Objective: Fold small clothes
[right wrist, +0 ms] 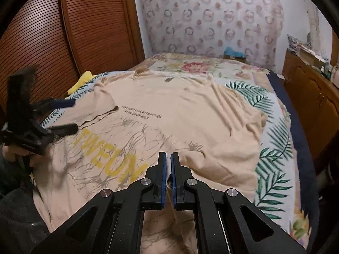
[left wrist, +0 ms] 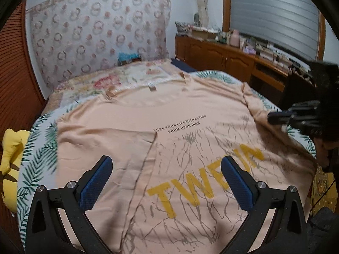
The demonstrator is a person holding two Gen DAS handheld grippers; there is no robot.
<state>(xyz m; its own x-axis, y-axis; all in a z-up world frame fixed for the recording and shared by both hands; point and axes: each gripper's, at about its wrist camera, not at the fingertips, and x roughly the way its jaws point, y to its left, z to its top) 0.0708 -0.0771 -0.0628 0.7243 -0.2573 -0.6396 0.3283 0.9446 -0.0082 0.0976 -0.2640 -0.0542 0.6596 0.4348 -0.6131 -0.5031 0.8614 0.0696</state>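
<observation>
One peach T-shirt (left wrist: pixel 190 114), printed with large yellow letters, two lines of small black text and grey branching lines, spread front-up across the bed, its left side already folded inward over the front. Two grippers: left gripper (left wrist: pixel 166 182), jaws released and standing wide over the shirt's lower print, nothing between them; right gripper (right wrist: pixel 168 169), blue pads clenched on a raised fold of the shirt's right side. One bedspread (right wrist: pixel 273 169), white with green palm leaves, under the shirt; one floral blanket (right wrist: pixel 190 65) beyond it toward the head. One patterned headboard cover (left wrist: pixel 95 31) with ring motifs. One yellow soft item (left wrist: pixel 10 154) at the bed's left edge. One slatted wooden door (right wrist: pixel 84 27). One long wooden cabinet (left wrist: pixel 222 57) along the right wall, its top cluttered with small objects too blurred to count
</observation>
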